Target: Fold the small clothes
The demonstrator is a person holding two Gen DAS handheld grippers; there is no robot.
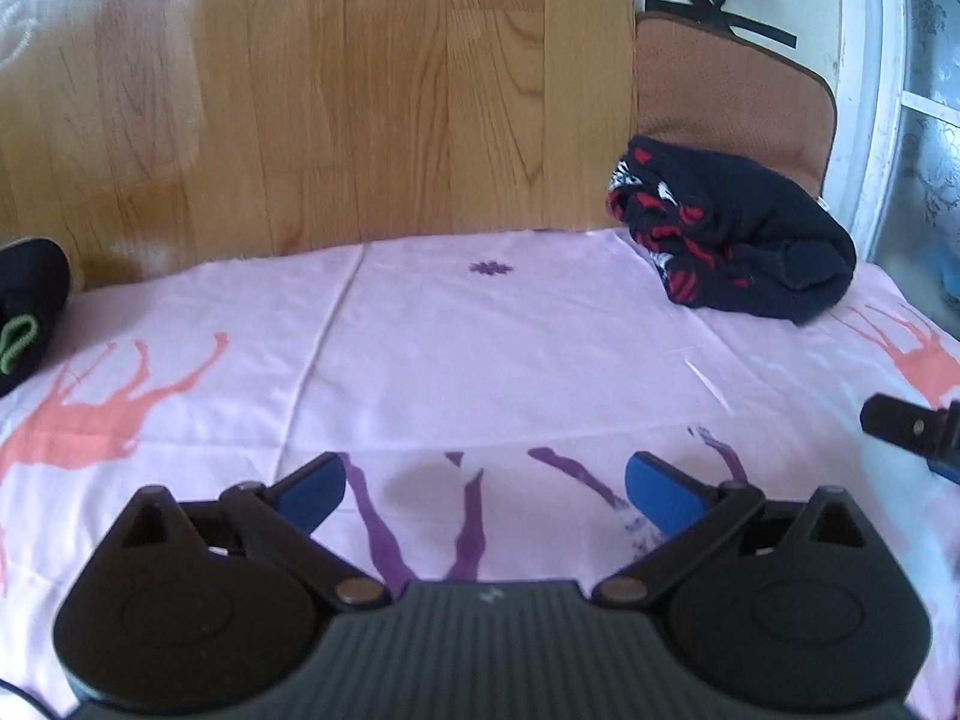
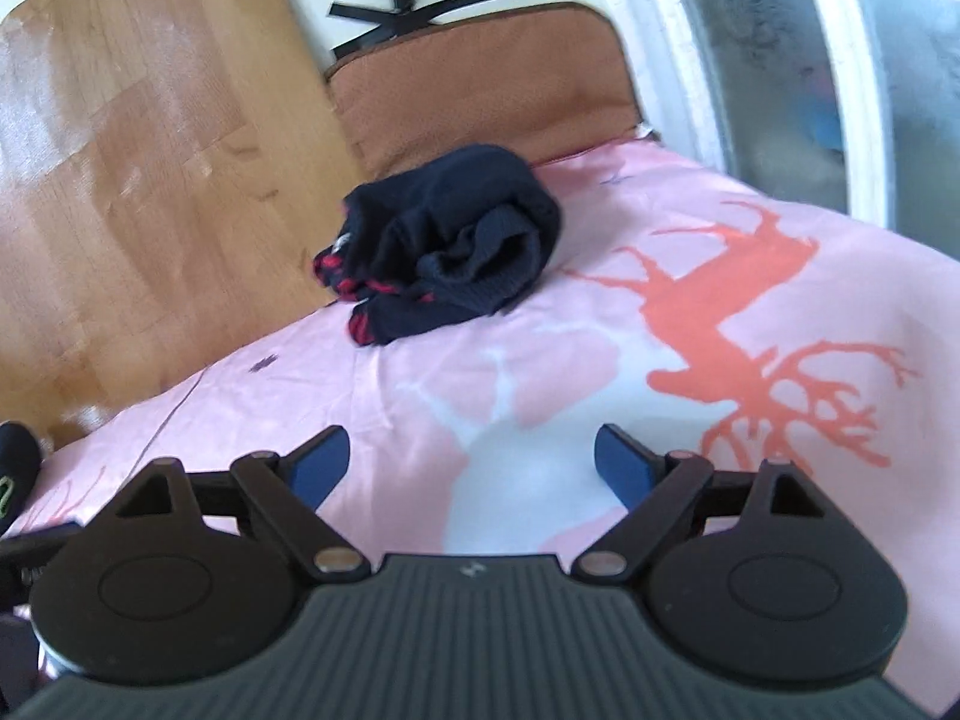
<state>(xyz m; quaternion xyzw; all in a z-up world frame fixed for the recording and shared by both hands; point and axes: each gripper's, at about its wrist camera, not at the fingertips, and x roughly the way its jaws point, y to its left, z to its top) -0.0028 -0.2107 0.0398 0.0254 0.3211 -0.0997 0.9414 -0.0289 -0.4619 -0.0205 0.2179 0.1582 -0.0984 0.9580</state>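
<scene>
Sheet (image 1: 480, 348): smooth pink cloth, slight sheen. Bundled garment (image 1: 738, 240): dark ribbed knit, matt. Board (image 1: 360, 90): glossy wood grain. Cushion (image 2: 480, 78): brown rough-textured fabric. Left gripper (image 1: 483, 489): matt black plastic.

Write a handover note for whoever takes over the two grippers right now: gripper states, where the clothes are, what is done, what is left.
Left gripper: open, nothing between its blue pads, over the pink deer-print sheet.
Right gripper: open, empty, pointing toward the far end of the sheet.
Clothes: a navy knitted garment with red and white pattern lies bundled at the sheet's far edge, in front of the brown cushion. A black item with a green loop lies at the sheet's left edge, mostly out of frame.
Done: neither item is held; whether the navy bundle counts as folded cannot be told.
Left: probably pick one up, spread it on the sheet's bare middle and fold it.
</scene>
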